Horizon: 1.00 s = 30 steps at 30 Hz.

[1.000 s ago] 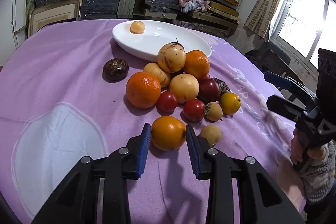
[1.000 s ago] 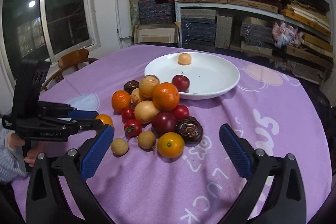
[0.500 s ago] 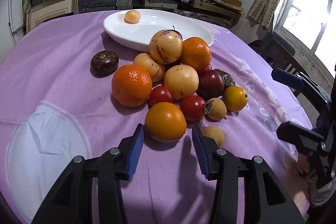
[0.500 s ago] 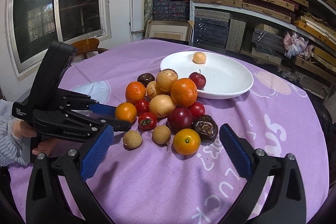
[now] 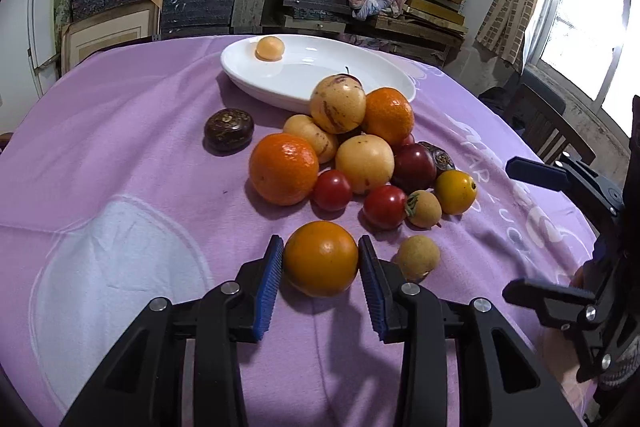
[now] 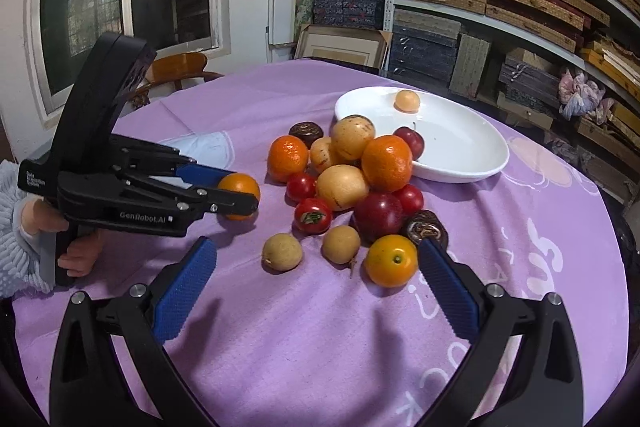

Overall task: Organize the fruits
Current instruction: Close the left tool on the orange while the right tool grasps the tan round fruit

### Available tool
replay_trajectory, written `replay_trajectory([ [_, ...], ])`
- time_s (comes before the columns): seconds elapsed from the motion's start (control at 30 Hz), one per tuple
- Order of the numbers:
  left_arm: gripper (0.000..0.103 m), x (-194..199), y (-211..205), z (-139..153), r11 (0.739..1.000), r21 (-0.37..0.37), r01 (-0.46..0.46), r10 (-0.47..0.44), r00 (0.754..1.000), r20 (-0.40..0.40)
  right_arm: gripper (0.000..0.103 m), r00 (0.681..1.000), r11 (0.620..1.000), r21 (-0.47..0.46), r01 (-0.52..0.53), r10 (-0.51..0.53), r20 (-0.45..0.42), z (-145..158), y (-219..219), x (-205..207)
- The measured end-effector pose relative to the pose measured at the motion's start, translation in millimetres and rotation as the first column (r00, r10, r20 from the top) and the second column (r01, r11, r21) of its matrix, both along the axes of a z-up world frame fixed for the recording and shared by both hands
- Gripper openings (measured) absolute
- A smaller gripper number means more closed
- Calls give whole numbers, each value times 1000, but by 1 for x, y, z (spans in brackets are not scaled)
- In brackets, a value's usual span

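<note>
- The left claw point(image 5: 321, 261) has just been closing; its blue pads now press both sides of an orange tomato point(image 5: 321, 258) on the purple-clothed surface point(image 5: 120, 131).
- The right claw point(image 6: 316, 281) gapes wide, holding nothing, near the fruit pile point(image 6: 352, 183).
- A white plate point(image 6: 476, 163) behind holds two fruits.

Two close, downward-tilted wrist fisheyes from opposite sides of the fruit pile point(image 5: 352, 151), plate point(image 6: 472, 155) in both.
</note>
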<state>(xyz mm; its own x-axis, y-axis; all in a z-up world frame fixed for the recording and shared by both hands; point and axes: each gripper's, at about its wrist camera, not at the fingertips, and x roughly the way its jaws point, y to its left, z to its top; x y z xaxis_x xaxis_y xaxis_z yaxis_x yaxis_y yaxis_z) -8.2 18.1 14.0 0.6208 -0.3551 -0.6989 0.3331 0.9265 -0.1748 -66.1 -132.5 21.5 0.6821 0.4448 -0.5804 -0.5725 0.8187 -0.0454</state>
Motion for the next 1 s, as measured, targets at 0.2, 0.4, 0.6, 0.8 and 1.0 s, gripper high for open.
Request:
replay_trajectory([
  [0.2, 39, 7, 17, 0, 997, -37, -72, 71, 997, -35, 48, 993, 996, -64, -62, 55, -107, -17, 34, 6],
  [0.4, 39, 5, 18, 2, 997, -49, -58, 56, 998, -39, 43, 982, 999, -32, -20, 14, -187, -26, 33, 27],
  [0.6, 39, 7, 16, 0, 998, -49, -45, 43, 998, -48, 30, 978, 999, -49, -13, 3, -211, -29, 39, 34],
  [0.8, 39, 5, 12, -1, 999, -35, -40, 39, 998, -41, 36, 982, 996, -91, -8, -9, -186, -30, 52, 37],
  [1.0, 39, 6, 11, -2, 999, -34, -41, 39, 998, -47, 43, 990, 996, -85, -14, 2, -140, -25, 52, 40],
])
